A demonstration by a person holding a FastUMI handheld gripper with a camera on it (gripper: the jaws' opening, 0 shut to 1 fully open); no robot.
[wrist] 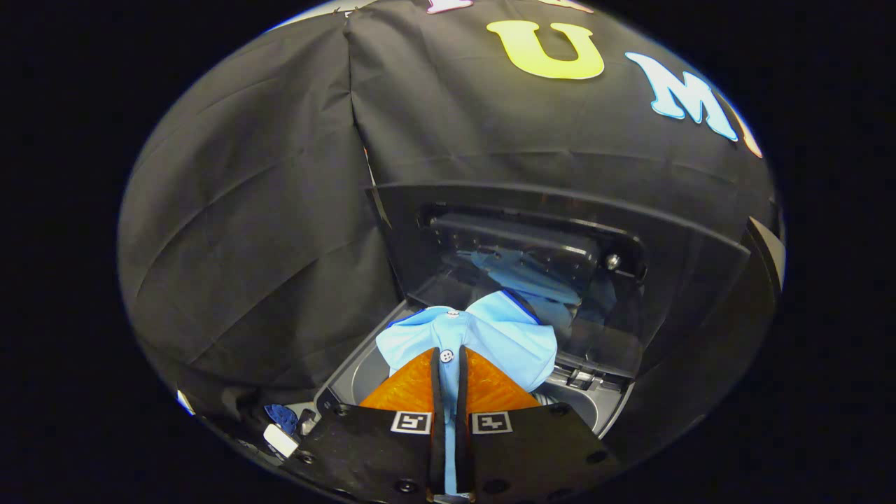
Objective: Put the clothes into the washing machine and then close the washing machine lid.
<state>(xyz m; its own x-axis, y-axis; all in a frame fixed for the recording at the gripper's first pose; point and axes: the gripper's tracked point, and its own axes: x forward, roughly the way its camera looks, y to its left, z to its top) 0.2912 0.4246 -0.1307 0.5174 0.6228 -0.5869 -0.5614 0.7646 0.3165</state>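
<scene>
- Orange fingers [449,364], lower centre, pinch a light-blue buttoned shirt [490,336]
- Shirt hangs over the washing machine [602,409] opening
- Lid [560,238] upright behind, centre right
- No readable label

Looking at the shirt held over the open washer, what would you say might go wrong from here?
1. The fingers pinch only a narrow fold of the shirt; it could slip out early.
2. The shirt bunches over the washer's rim; released here, part may drape outside the tub.
3. The raised lid stands just beyond the shirt; cloth left on the rim could get trapped when it closes.
</scene>
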